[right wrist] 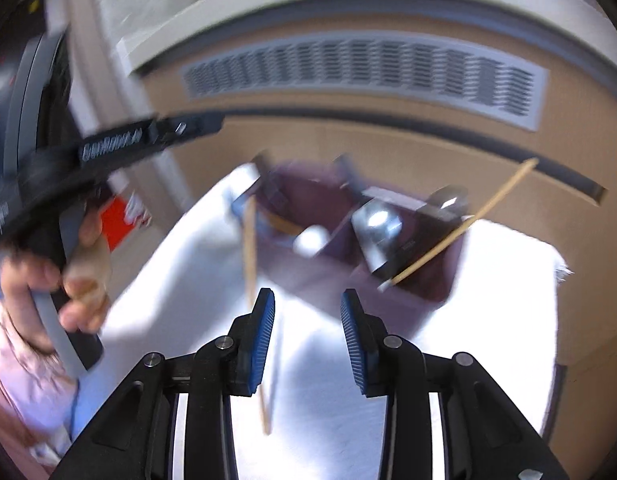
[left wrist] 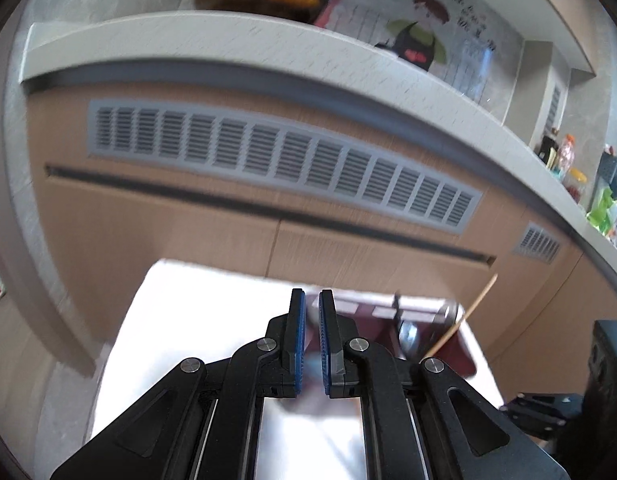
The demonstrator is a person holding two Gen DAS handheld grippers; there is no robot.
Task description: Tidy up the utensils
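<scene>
A dark maroon utensil organizer [right wrist: 428, 276] with compartments sits on a white table [right wrist: 188, 280]. It holds metal utensils [right wrist: 376, 228], and a wooden chopstick [right wrist: 460, 228] sticks out of it up to the right. A second wooden chopstick [right wrist: 250, 248] lies on the table in front of my right gripper [right wrist: 307, 308], which is open and empty. In the left wrist view my left gripper [left wrist: 312, 312] has its pads nearly together with nothing visible between them, just before the organizer [left wrist: 428, 320] and its chopstick [left wrist: 468, 312]. Both views are blurred.
Beyond the table stands a wooden cabinet front with a grey vent grille [left wrist: 284, 164] under a pale countertop [left wrist: 268, 44]. Bottles and jars [left wrist: 568, 160] stand at the counter's right. The hand holding the left gripper [right wrist: 68, 276] shows at left in the right wrist view.
</scene>
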